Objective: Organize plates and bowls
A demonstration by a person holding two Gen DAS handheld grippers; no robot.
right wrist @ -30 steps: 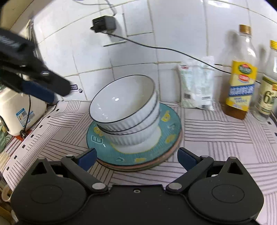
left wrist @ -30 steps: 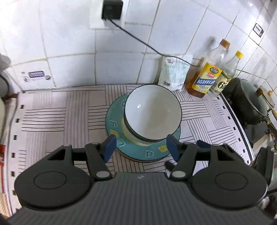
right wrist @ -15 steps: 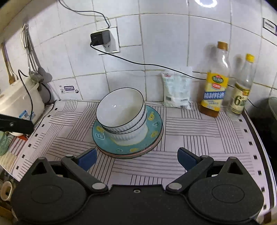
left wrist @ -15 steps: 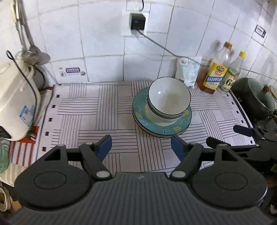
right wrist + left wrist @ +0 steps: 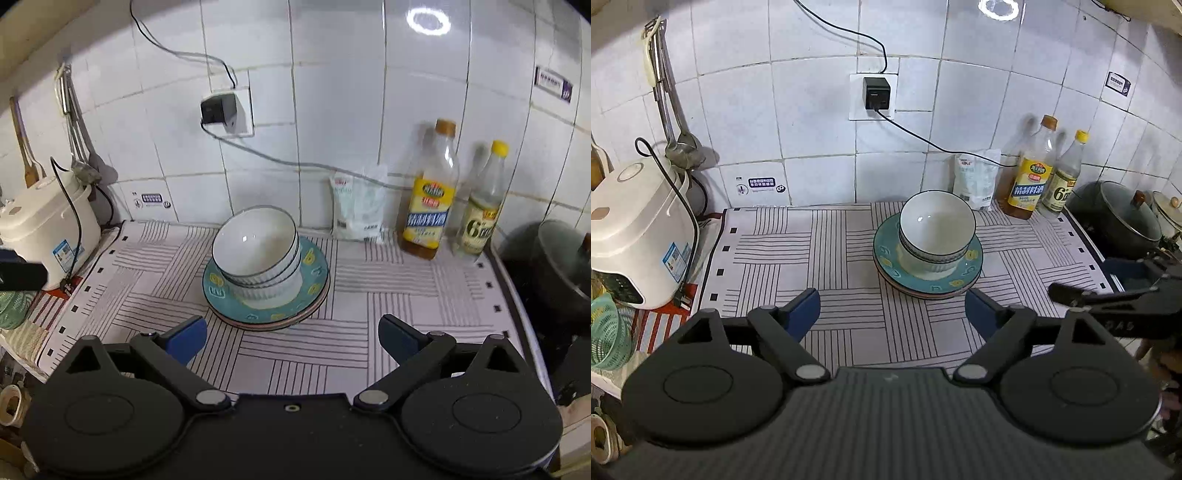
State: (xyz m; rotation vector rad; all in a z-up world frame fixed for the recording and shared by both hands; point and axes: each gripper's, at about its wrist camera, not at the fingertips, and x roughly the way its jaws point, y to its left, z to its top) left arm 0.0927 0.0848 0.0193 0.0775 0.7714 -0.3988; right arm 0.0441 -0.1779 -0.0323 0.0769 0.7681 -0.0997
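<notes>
White bowls with dark rims (image 5: 936, 230) sit nested on a teal patterned plate (image 5: 886, 254) that lies on a pinkish plate, on the striped mat. The stack also shows in the right wrist view (image 5: 258, 251), on the teal plate (image 5: 314, 280). My left gripper (image 5: 892, 312) is open and empty, held back near the mat's front edge. My right gripper (image 5: 291, 338) is open and empty, in front of the stack. The right gripper also appears at the right edge of the left wrist view (image 5: 1115, 291).
A white rice cooker (image 5: 635, 236) stands at the left. A white bag (image 5: 975, 181) and two bottles (image 5: 1030, 177) stand by the tiled wall. A dark lidded pot (image 5: 1119, 218) sits at the right. A charger cable (image 5: 923, 140) hangs across the wall. A green basket (image 5: 605, 332) sits low left.
Both grippers have pulled back from the stack, which looks smaller and farther away. The bowls and plates have stayed in place.
</notes>
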